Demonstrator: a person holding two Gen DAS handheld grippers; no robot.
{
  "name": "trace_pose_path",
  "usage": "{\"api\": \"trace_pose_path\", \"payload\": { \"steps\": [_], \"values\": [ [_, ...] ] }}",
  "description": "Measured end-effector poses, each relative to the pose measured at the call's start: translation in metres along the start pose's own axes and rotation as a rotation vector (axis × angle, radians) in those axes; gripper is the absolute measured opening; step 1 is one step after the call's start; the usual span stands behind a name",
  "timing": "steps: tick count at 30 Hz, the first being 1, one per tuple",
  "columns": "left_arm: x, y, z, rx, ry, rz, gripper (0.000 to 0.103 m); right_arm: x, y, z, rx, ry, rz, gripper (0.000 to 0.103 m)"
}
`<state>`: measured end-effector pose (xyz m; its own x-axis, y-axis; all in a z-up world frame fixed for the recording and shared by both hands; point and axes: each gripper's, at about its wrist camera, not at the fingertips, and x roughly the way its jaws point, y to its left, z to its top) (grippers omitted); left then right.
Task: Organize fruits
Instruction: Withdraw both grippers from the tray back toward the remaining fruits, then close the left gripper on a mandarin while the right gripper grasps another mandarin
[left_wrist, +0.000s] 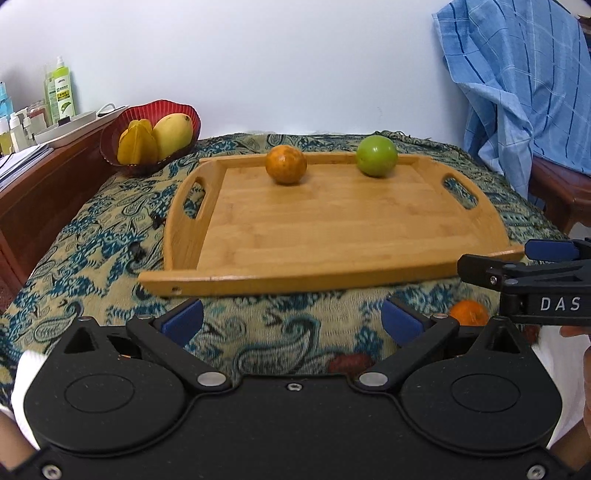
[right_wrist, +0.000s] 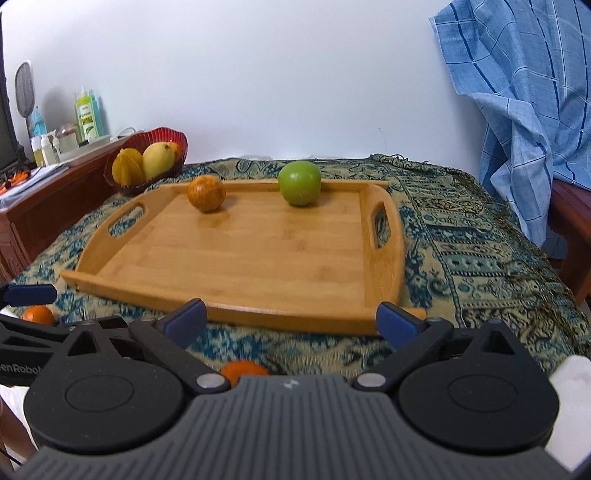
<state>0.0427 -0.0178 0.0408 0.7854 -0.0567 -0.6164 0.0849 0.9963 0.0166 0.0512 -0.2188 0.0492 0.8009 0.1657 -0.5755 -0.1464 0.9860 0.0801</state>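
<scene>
Both grippers are sitting back at the near edge of the table with nothing in them: the left gripper (left_wrist: 291, 321) has its blue pads spread wide, same story for the right gripper (right_wrist: 291, 321).

Fruit is scattered in three spots. On the bamboo tray (right_wrist: 258, 258) there's an orange passion-fruit-looking ball (right_wrist: 206, 193) and a green apple (right_wrist: 299, 183), both up against the far rim and well apart from each other. The red bowl (left_wrist: 184, 110) past the tray's left corner holds a starfruit (left_wrist: 136, 142) and a mango (left_wrist: 173, 133), with maybe another orange thing tucked behind, hard to tell. Loose on the paisley cloth (right_wrist: 480, 240) right by the grippers is a small tangerine (left_wrist: 469, 313); the right view shows two of them, the second one (right_wrist: 243, 371) half hidden under the gripper body.

Handling-wise I'd guess the tangerines are light and a bit squishy, so pinch across the fat middle and go easy. The apple is firm, smooth and round, so it'll want to roll or squirt out; grab it square across its widest part.
</scene>
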Motion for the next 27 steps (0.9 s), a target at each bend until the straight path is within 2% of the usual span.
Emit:
{"api": "trace_pose_path", "payload": {
  "steps": [8, 13, 16, 18, 21, 25, 27],
  "values": [
    [-0.015, 0.001, -0.021, -0.009, 0.016, -0.028, 0.102, -0.011, 0.008, -0.021, -0.028, 0.012, -0.008, 0.103],
    [-0.026, 0.001, -0.030, -0.002, 0.015, -0.037, 0.093, -0.016, 0.014, -0.030, -0.046, 0.018, -0.003, 0.103],
    [-0.029, 0.001, -0.032, -0.004, 0.021, -0.048, 0.078, -0.018, 0.016, -0.033, -0.049, 0.023, 0.002, 0.100],
    [-0.031, 0.000, -0.033, -0.006, 0.029, -0.061, 0.061, -0.019, 0.017, -0.035, -0.050, 0.025, 0.003, 0.099],
    [-0.032, -0.001, -0.033, -0.003, 0.046, -0.077, 0.048, -0.019, 0.018, -0.037, -0.045, 0.027, 0.007, 0.094],
    [-0.035, -0.004, -0.035, 0.002, 0.064, -0.086, 0.039, -0.020, 0.017, -0.037, -0.035, 0.035, 0.031, 0.087],
    [-0.036, -0.005, -0.038, 0.012, 0.077, -0.089, 0.031, -0.020, 0.018, -0.037, -0.041, 0.035, 0.039, 0.084]
  ]
}}
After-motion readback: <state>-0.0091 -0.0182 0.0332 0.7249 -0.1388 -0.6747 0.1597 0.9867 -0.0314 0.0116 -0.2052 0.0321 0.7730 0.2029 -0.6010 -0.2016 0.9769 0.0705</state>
